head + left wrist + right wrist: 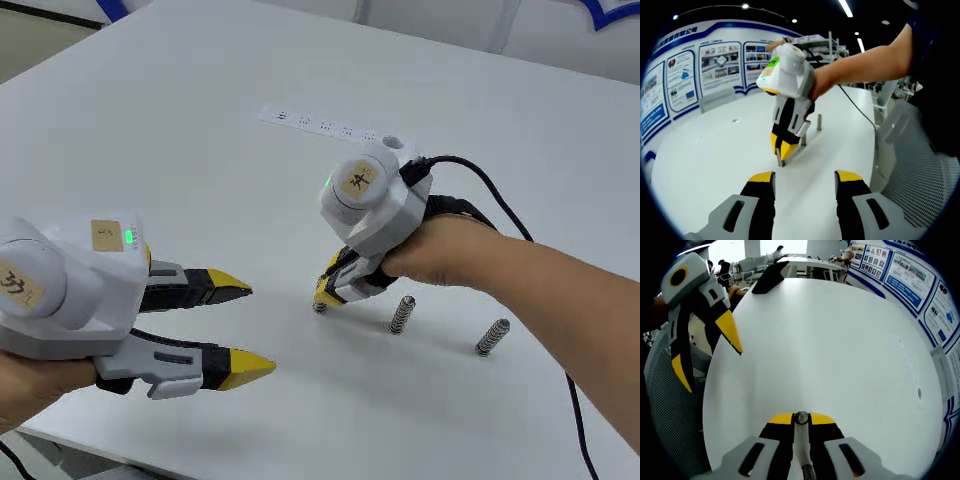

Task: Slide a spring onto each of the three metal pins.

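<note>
My right gripper points down at the white table, shut on an upright metal pin. Spring coils show on the pin between the jaws. The pin's lower end touches the table under the yellow tips of the right gripper. Two more pins with springs on them stand to its right, one near and one farther. My left gripper hovers open at the lower left, a short way from the held pin, with nothing between its fingers.
A white power strip lies flat on the table behind the right gripper. A black cable runs from that gripper across the table to the right. The table's near edge is just below my left gripper.
</note>
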`<state>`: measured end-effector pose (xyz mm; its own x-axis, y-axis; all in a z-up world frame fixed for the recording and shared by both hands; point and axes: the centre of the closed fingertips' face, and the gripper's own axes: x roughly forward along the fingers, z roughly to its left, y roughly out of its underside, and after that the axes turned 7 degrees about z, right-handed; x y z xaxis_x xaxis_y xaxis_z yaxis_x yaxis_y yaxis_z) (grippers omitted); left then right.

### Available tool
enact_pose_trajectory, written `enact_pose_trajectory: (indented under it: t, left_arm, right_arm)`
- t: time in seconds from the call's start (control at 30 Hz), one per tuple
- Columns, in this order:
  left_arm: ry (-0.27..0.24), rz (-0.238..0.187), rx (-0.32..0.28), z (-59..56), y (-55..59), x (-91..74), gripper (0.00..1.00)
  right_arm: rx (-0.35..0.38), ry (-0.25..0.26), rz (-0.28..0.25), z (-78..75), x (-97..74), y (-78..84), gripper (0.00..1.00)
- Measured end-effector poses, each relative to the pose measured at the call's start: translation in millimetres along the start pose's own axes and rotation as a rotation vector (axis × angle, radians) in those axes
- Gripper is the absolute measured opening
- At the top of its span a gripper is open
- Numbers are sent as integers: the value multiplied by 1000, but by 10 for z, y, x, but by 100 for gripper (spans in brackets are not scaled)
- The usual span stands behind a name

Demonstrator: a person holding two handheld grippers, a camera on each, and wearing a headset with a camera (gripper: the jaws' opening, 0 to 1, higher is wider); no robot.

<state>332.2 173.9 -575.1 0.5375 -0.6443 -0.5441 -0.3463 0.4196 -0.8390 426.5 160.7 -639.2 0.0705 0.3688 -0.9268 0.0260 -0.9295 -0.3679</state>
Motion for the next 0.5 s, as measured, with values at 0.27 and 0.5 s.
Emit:
enact_pose_trajectory:
  t: [0.27, 0.5]
  left_arm:
    - [0, 0, 1, -6, -6, 7, 49]
    - [4, 1, 3, -13, -14, 17, 49]
  right_arm:
    - [-1, 8, -13, -5, -11, -15, 13]
    - [1, 26, -28, -24, -92, -8, 18]
